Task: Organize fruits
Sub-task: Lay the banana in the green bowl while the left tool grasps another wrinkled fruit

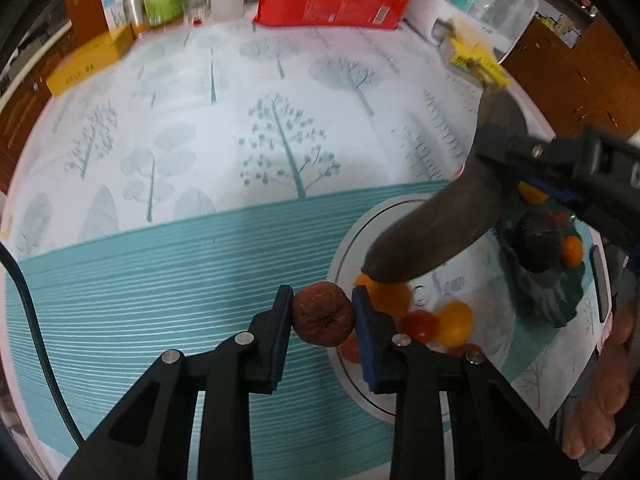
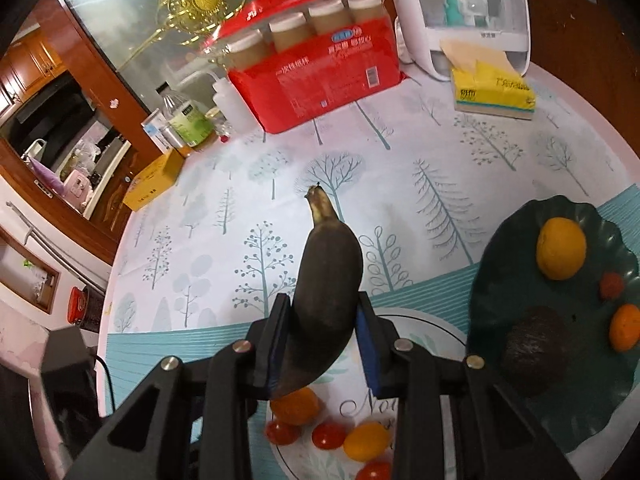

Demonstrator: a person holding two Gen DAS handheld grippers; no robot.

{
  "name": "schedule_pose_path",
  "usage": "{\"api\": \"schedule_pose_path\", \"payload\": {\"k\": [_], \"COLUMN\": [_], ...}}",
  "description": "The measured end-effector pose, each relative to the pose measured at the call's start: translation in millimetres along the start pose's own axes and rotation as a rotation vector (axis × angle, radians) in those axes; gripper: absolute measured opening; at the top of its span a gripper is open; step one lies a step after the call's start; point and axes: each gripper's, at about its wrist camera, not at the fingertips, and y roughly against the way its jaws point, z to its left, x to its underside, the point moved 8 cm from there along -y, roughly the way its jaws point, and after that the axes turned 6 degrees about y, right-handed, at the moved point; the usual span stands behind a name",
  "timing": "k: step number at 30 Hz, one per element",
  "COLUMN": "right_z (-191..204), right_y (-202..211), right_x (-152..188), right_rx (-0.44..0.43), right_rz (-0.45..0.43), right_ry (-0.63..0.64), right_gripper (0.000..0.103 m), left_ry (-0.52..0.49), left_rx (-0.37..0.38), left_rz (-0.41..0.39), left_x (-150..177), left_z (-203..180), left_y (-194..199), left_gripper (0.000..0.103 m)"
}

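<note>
- Pale vinyl tablecloth (image 2: 460, 152) printed with grey-blue trees and a teal striped band, covering the round table; cluttered at the far edge with a red plastic pack of lidded jars (image 2: 316, 72), a white storage caddy (image 2: 472, 16) and a yellow tissue pack (image 2: 494, 92).
- Dark green scalloped dish (image 2: 496, 280) at the right of the cloth, holding a yellow-orange citrus (image 2: 561, 248), a dark rough-skinned avocado (image 2: 534, 354), a smaller orange fruit (image 2: 625, 327) and a red cherry tomato (image 2: 611, 285).
- White round plate (image 2: 432, 330) with a dark rim line, just beside the green dish, carrying a small orange citrus (image 2: 296, 404), red cherry tomatoes (image 2: 328, 435) and a yellow tomato (image 2: 366, 440).
- Blackened overripe banana (image 2: 324, 304), clamped across its middle between the blue-padded jaws of the right gripper (image 2: 323, 344); long axis running away from the wrist camera, stem tip up and toward the far clutter, blunt lower end hanging over the plate's orange citrus. From the left wrist view, same banana (image 1: 448, 216) slanted, lower tip down-left above the plate, stem up-right.
- Left gripper (image 1: 322, 312), jaws narrowed onto a brown wrinkled round fruit (image 1: 323, 314), pinched at both sides and lifted just off the plate's near-left rim, over the teal stripes.
</note>
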Motion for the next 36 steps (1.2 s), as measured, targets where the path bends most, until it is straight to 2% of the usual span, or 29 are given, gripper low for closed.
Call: {"api": "schedule_pose_path", "payload": {"k": [6,10,15,21,26,31,36], "right_z": [-12.1,-34.3,-76.3,-140.0,-180.0,-205.3,-219.1], "right_y": [38.8,68.3,99.9,126.4,124.1,104.0,79.5], "right_x": [6.6,15.0,24.4,30.0,30.0,29.5,27.7], "right_rx": [-0.008,0.002,0.027,0.074,0.099,0.059,0.010], "right_rz": [-0.037,-0.046,-0.043,-0.008,0.051,0.135,0.202], "right_ry": [0.015,0.012,-0.003,0.019,0.085,0.170,0.212], "right_gripper": [0.032,0.032,0.032,0.032,0.032,0.031,0.031], "left_ry": [-0.042,-0.098,-0.167,-0.215,-0.206,-0.177,-0.132], "left_rx": [0.032,0.069,0.106,0.123,0.115,0.101,0.096], "left_rz": [-0.078,-0.111,-0.117,-0.070,-0.019,0.028,0.065], "left_x": [-7.9,-7.3,-2.1,10.5,23.4,36.6,44.2], "left_z": [-28.5,-65.9,-124.7,-193.0,-236.2,-266.6,-280.2], "left_y": [41.4,63.2,67.5,49.8,19.2,-12.8,-37.7], "left_gripper": [0.028,0.028,0.028,0.028,0.028,0.028,0.028]}}
